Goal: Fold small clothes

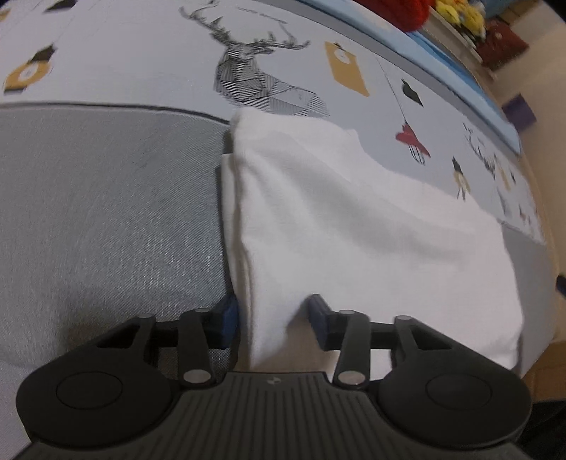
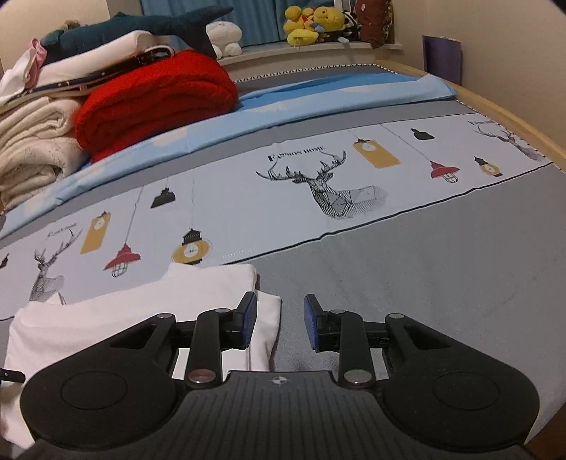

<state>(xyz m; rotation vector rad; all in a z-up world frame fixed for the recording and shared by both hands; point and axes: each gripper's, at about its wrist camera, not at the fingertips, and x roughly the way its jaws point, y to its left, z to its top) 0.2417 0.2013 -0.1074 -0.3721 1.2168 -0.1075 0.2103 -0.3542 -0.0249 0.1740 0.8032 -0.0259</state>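
A folded white garment lies on the grey and white bed cover. In the left wrist view my left gripper is open, its blue-padded fingers straddling the garment's near folded edge, which drapes between them. In the right wrist view the same white garment lies at lower left. My right gripper is open and empty; its left finger is over the garment's right edge, its right finger over bare grey cover.
The printed bed cover shows deer and lamp drawings. A red folded blanket, a stack of cream and white textiles, and plush toys sit at the back. A light blue sheet lies beyond. A wooden bed edge runs right.
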